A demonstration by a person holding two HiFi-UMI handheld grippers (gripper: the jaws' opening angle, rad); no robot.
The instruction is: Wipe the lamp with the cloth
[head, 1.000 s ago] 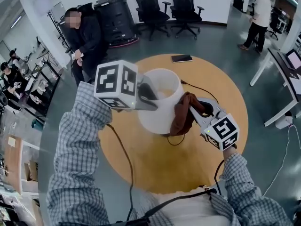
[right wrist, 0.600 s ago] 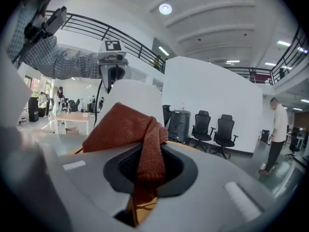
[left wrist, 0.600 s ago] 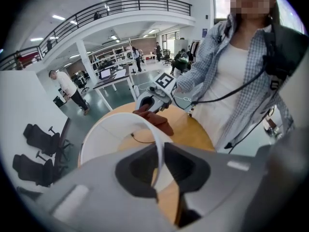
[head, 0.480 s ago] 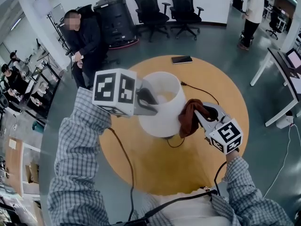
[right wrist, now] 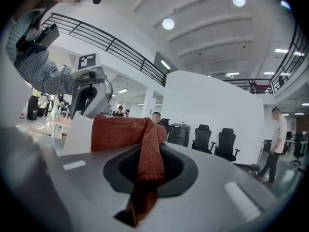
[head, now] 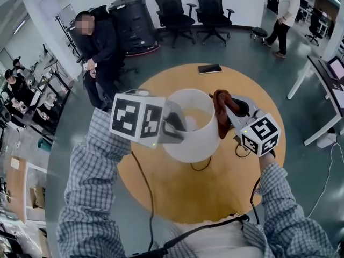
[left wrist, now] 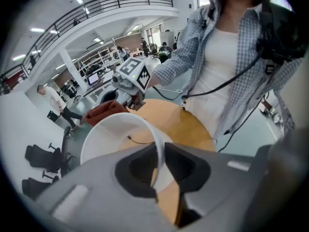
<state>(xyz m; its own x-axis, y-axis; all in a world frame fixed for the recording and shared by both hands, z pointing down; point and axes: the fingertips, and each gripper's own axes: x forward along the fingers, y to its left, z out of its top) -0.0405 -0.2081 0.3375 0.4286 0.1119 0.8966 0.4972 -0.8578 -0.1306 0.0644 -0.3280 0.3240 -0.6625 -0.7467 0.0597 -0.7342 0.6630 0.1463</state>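
Clearly only up close: left tool (left wrist: 159, 151) pinches lampshade (left wrist: 107, 138), right tool (right wrist: 147, 159) pinches cloth (right wrist: 120, 132).

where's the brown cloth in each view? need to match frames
Head view: cloth right of centre, at the right rim of the white lampshade.
Left gripper view: cloth left of centre, at the lampshade's far rim.
Right gripper view: cloth centre, pinched between the jaws.
Shared landmark: the lampshade, which is only a white sliver left of the cloth in the right gripper view.

No readable text, apparently.
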